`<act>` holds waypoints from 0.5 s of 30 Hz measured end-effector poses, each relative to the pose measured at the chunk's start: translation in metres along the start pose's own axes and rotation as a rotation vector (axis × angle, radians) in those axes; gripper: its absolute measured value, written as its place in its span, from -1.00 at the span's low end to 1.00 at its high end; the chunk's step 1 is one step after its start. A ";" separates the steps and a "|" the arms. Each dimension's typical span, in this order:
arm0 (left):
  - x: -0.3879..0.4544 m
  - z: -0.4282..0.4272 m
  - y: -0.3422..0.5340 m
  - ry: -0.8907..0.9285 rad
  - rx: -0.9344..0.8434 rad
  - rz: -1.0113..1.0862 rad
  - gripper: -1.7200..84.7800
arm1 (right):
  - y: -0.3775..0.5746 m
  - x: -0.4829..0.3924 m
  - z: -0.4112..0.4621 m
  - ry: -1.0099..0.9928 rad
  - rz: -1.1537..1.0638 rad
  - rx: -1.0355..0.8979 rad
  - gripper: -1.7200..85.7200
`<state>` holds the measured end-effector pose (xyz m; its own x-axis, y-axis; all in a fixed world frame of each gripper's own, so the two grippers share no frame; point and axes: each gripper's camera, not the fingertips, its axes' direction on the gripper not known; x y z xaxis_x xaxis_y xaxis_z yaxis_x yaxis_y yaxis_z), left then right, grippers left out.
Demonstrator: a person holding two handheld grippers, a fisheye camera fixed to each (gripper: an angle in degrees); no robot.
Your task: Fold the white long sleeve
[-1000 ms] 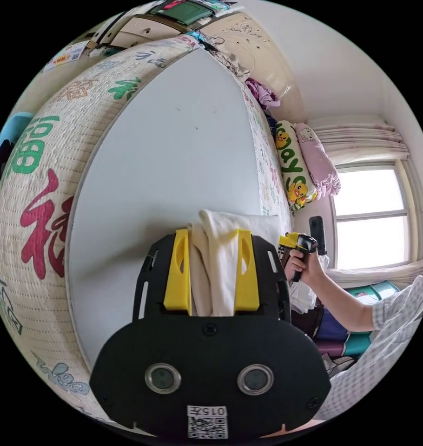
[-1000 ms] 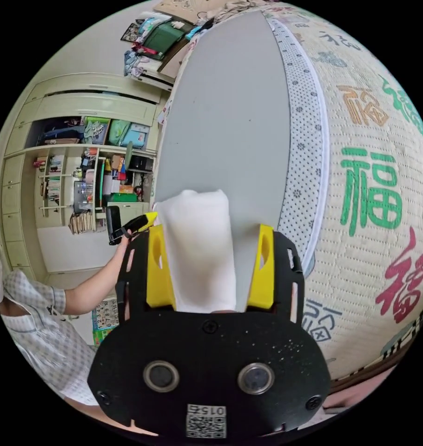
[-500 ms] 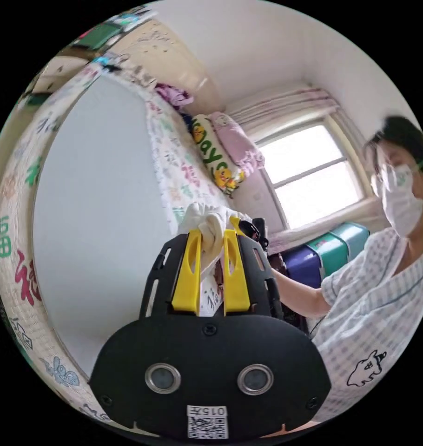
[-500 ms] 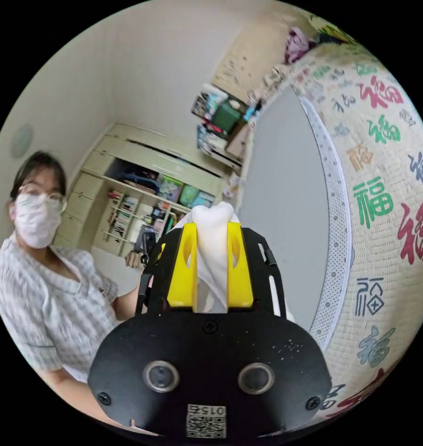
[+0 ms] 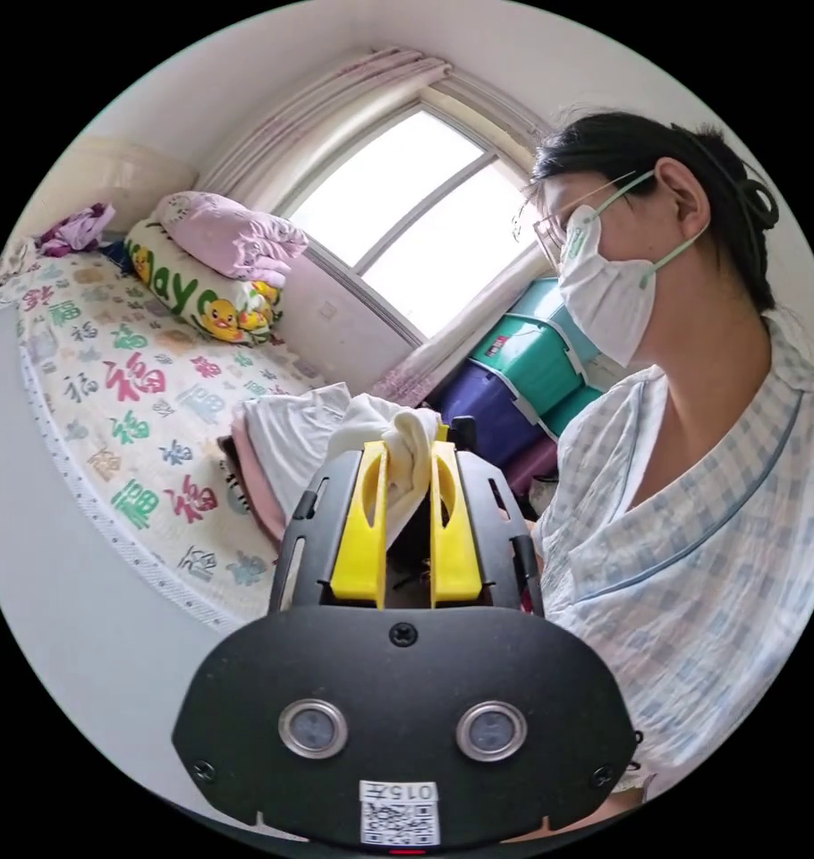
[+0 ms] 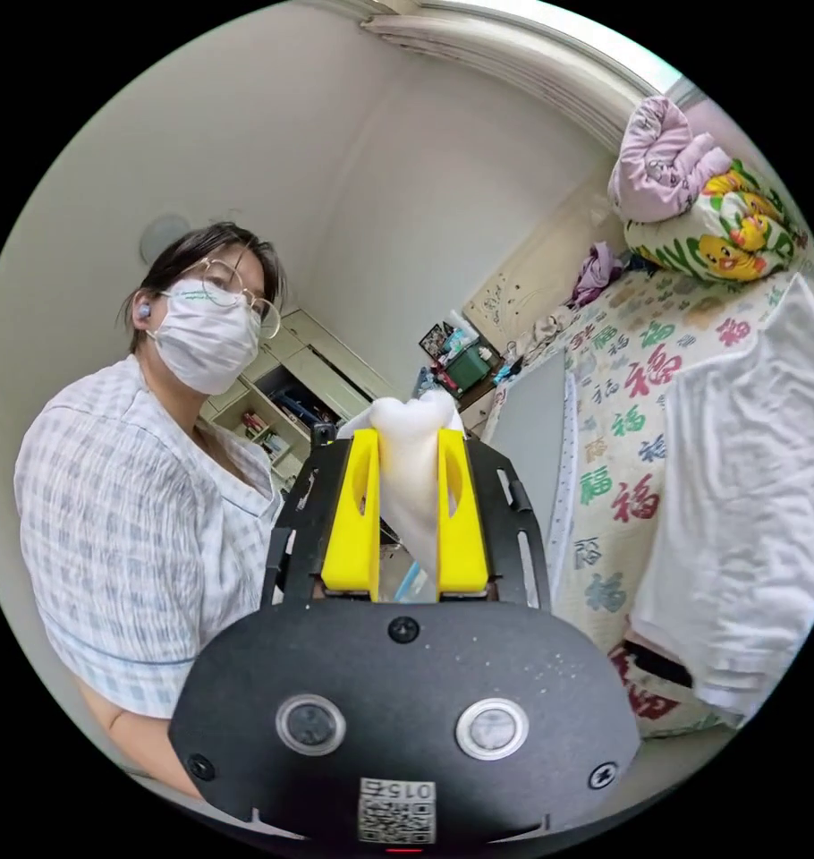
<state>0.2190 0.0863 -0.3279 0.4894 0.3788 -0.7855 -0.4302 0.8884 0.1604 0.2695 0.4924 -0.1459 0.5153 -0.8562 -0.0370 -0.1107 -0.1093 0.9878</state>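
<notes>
The white long sleeve (image 5: 402,447) is bunched between my left gripper's (image 5: 407,465) yellow jaws, which are shut on it. In the right gripper view another bunch of the white long sleeve (image 6: 411,447) sticks up between my right gripper's (image 6: 408,456) yellow jaws, also shut on it. Both grippers are lifted off the bed, close to the person holding them. The rest of the garment hangs behind the gripper bodies, hidden.
A bed with a printed mat (image 5: 139,394) and a grey board (image 5: 31,555) lies to one side. Folded clothes (image 5: 286,434) are stacked on it, seen large as a white pile (image 6: 747,501). Pillows (image 5: 206,268) sit by the window (image 5: 407,215). Storage bins (image 5: 523,358) stand behind.
Both grippers have closed tighter on the white cloth and risen off the grey board. Both views have swung up toward the person and the window.
</notes>
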 end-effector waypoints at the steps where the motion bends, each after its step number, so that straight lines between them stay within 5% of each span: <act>1: 0.002 0.019 -0.006 0.019 -0.003 -0.005 -0.79 | -0.006 0.007 -0.047 0.035 -0.016 -0.002 -0.73; 8: 0.018 0.240 -0.100 0.192 0.012 0.017 -0.79 | -0.052 0.011 -0.292 0.400 -0.142 0.049 -0.73; 15: 0.031 0.397 -0.179 0.233 -0.015 0.070 -0.79 | -0.056 0.039 -0.411 0.660 -0.134 0.104 -0.74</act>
<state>0.6124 0.0419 -0.1443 0.2703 0.3673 -0.8899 -0.4687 0.8577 0.2116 0.6448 0.6723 -0.1408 0.9371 -0.3482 -0.0258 -0.0737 -0.2694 0.9602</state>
